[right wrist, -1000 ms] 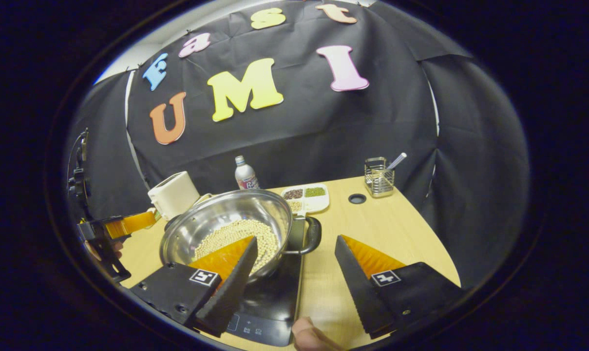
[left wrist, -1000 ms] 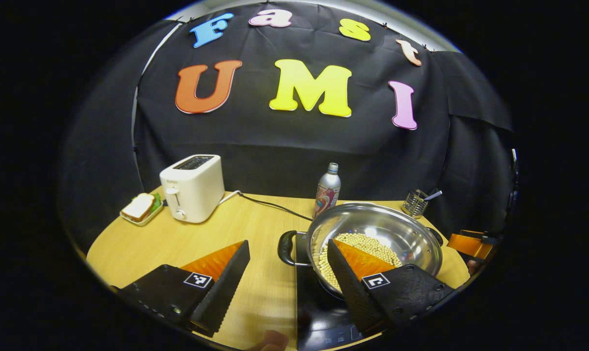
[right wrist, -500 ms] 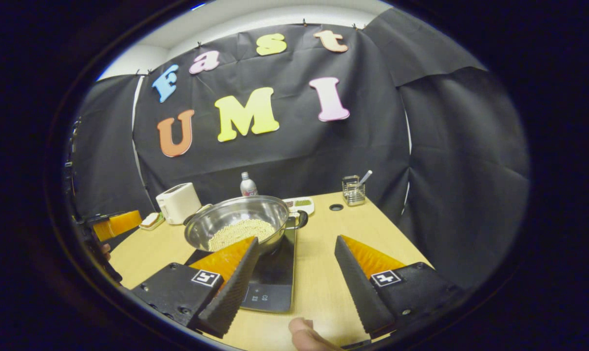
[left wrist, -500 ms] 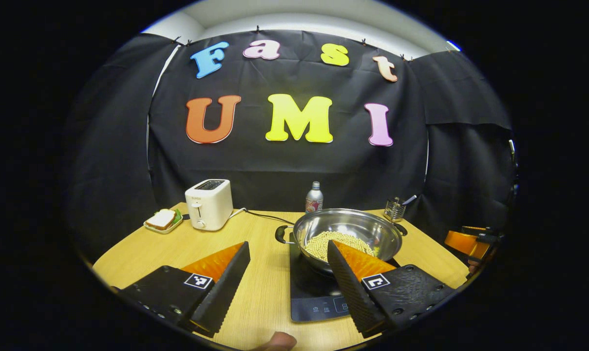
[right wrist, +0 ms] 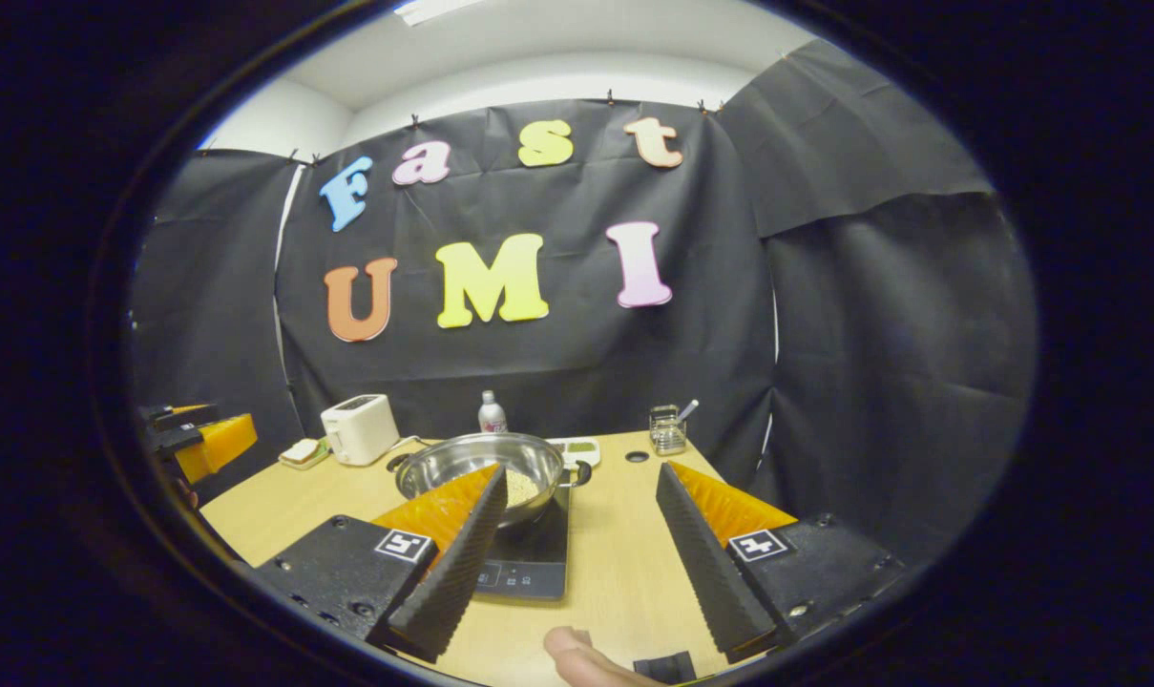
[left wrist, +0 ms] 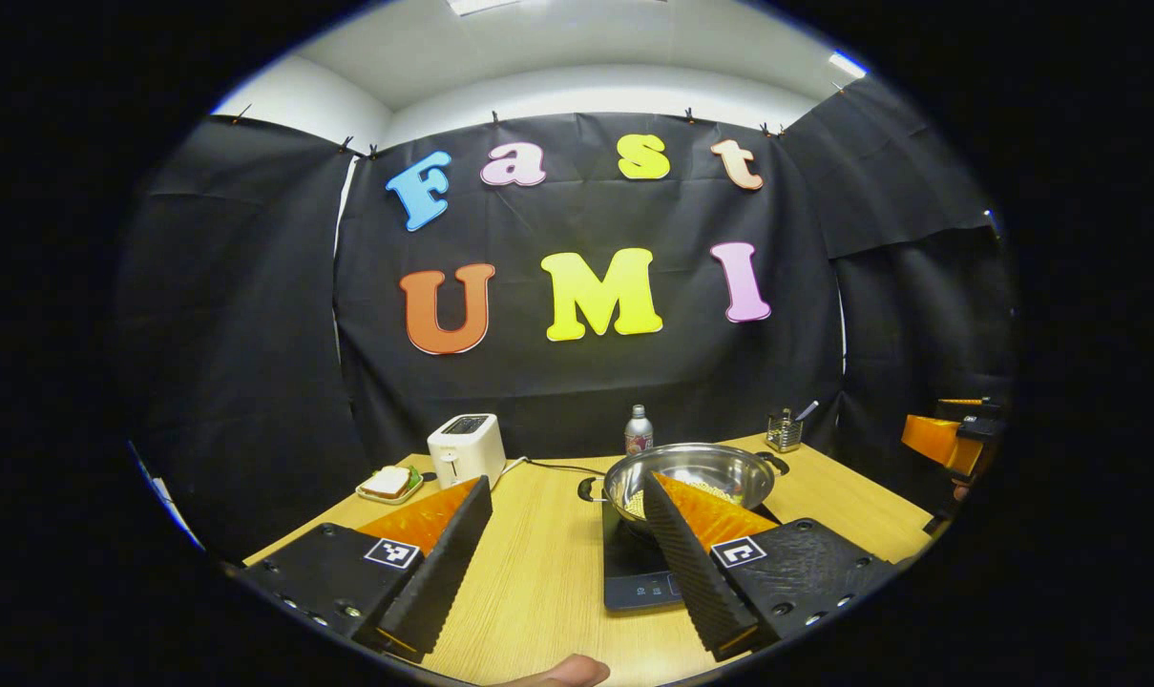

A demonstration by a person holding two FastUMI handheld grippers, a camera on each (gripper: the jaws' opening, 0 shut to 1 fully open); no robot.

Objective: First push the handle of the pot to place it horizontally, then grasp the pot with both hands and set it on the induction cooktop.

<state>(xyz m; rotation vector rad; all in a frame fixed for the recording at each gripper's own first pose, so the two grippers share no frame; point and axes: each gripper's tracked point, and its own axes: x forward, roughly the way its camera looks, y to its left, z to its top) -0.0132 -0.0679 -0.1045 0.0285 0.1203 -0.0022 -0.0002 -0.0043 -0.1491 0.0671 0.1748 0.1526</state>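
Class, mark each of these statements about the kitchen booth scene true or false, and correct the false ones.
1. The pot sits on the induction cooktop. True.
2. The left gripper is shut on a pot handle. False: it is open and holds nothing.
3. The pot is empty. False: pale beans lie in it.
4. A white toaster stands near the table's back edge. True.
5. The right gripper is open. True.
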